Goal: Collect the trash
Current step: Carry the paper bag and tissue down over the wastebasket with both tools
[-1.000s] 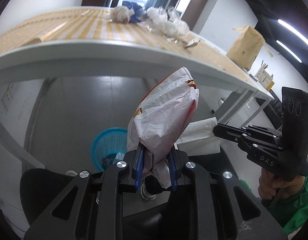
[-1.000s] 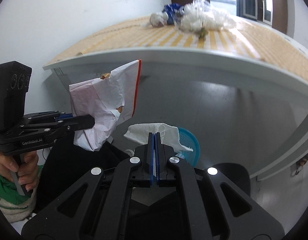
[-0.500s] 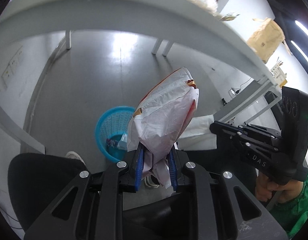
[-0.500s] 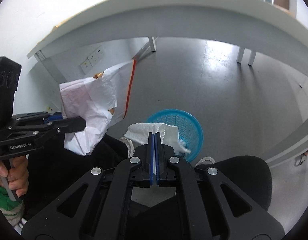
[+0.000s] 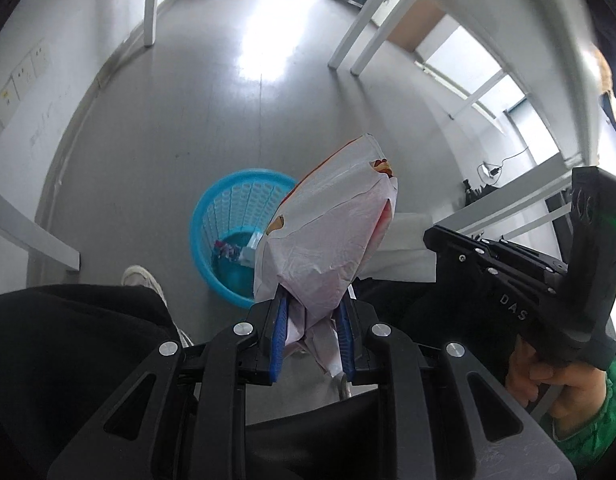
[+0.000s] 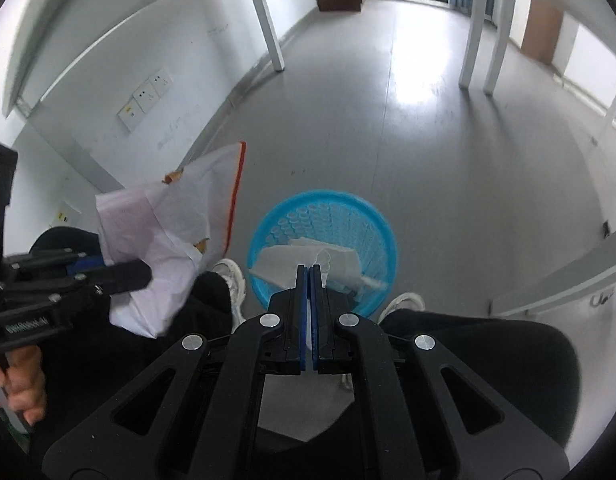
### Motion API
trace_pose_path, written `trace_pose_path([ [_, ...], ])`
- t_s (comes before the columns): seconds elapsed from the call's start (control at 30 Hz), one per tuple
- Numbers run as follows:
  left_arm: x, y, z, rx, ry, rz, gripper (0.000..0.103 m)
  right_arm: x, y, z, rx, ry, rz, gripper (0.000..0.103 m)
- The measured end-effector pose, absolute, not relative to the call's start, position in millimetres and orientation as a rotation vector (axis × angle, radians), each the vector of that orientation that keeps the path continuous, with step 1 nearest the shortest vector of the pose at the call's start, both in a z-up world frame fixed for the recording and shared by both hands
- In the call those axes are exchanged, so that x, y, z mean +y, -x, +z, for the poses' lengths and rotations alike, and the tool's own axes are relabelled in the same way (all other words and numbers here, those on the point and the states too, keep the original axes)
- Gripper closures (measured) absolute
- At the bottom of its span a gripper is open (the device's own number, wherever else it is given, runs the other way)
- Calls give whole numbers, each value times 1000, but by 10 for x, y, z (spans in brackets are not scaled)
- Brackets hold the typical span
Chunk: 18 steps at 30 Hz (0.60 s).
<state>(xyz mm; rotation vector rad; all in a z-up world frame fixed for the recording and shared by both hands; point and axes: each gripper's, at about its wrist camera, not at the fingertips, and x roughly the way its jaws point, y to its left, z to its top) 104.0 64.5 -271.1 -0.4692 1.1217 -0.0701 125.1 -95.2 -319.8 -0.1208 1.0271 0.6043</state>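
Crumpled white paper wrapper [image 5: 327, 240] w/ red-orange edge, sticks up, pinched at its bottom end. White tissue [image 6: 308, 258] flat, crinkled, above blue mesh bin [image 6: 371, 216] on grey floor. Bin holds bits of trash already.

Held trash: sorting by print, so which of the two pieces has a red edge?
The crumpled paper bag in the left gripper, with a red strip along one side. The tissue in the right gripper is plain white.
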Motion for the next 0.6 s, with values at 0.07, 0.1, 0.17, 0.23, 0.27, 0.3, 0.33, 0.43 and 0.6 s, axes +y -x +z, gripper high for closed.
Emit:
trace_pose_path([
  [0.07, 687, -1109, -2795, 1139, 487, -64, 82, -921, -1345, -3289, 1056, 99, 603, 102],
  [0.1, 711, -1159, -2852, 1150, 498, -58, 82, -894, -1394, -3332, 1068, 99, 599, 102],
  [0.17, 752, -1266, -2951, 1166, 517, -42, 82, -839, -1481, -3407, 1086, 97, 598, 102],
  [0.23, 814, -1373, -3074, 1187, 543, -17, 82, -805, -1587, -3487, 1098, 96, 588, 102],
  [0.27, 841, -1423, -3131, 1200, 556, -6, 82, -791, -1639, -3528, 1109, 90, 582, 102],
  [0.3, 872, -1473, -3194, 1214, 576, 2, 82, -780, -1689, -3568, 1118, 85, 574, 102],
  [0.33, 896, -1517, -3245, 1224, 599, 5, 82, -782, -1717, -3596, 1122, 82, 568, 102],
  [0.43, 911, -1609, -3339, 1241, 629, 7, 82, -776, -1839, -3681, 1133, 89, 541, 102],
  [0.6, 913, -1770, -3531, 1271, 648, 13, 82, -747, -2102, -3880, 1190, 49, 521, 102],
])
